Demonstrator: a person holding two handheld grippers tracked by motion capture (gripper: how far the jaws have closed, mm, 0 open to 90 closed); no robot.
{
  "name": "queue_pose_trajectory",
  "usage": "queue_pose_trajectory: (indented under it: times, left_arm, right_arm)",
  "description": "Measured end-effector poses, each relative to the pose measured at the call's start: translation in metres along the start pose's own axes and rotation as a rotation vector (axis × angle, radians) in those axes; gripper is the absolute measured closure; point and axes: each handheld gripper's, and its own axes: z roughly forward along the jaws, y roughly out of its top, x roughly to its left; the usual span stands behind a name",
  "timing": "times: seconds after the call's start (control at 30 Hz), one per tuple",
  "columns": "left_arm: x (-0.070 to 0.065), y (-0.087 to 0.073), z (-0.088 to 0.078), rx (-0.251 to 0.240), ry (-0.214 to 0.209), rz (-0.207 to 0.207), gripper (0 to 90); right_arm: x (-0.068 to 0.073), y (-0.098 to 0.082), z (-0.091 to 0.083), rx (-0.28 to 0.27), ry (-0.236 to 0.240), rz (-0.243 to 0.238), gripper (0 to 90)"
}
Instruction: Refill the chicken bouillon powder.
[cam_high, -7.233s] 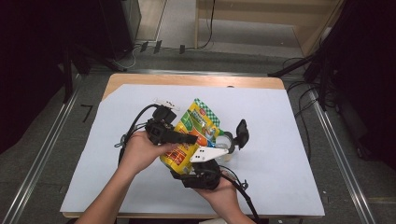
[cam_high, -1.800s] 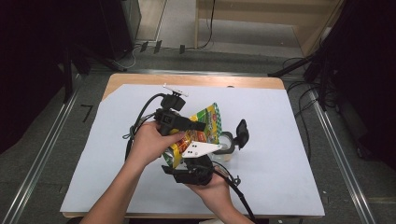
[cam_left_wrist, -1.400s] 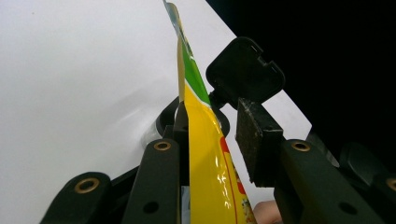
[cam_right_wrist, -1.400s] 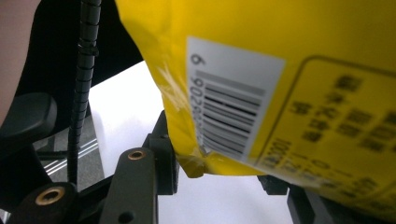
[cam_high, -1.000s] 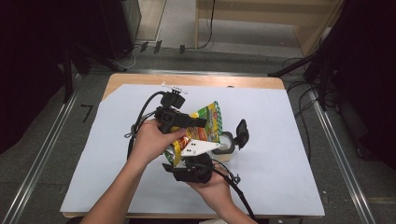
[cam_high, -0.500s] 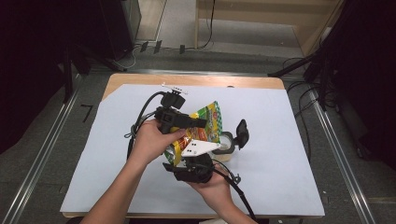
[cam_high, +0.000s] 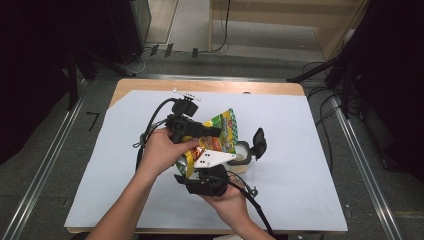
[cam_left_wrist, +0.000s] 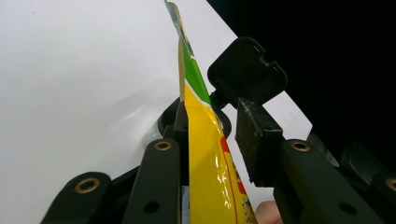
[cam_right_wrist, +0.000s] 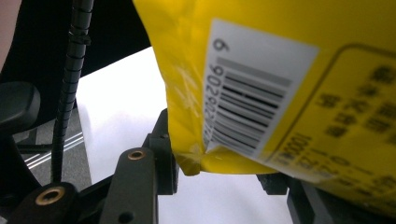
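Yellow-and-green plastic snack pouch (cam_high: 216, 136) held above white-covered desk (cam_high: 300, 170)
Pinched at its edge by left gripper (cam_left_wrist: 212, 140) jaws; lower corner lodged between right gripper (cam_right_wrist: 219, 177) jaws, grip there unclear

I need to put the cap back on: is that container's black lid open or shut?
Open: the black lid stands flipped up beside the container's exposed mouth, behind the yellow packet.

Wide bare white table cover (cam_high: 305, 190) lies open left and right — the grey tape roll (cam_high: 242, 154) with its black flap blocks just right of the yellow-green foil packet (cam_high: 222, 131).
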Motion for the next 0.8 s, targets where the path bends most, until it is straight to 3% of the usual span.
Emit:
queue_pose_trajectory:
  times: [0.8]
  left_arm:
    - [-0.0016,0.0001,-0.001,-0.004,0.004,0.003,70.3]
  right_arm:
    - [0.0005,0.0003,0.0005,-0.003,-0.004,-0.006,58.9]
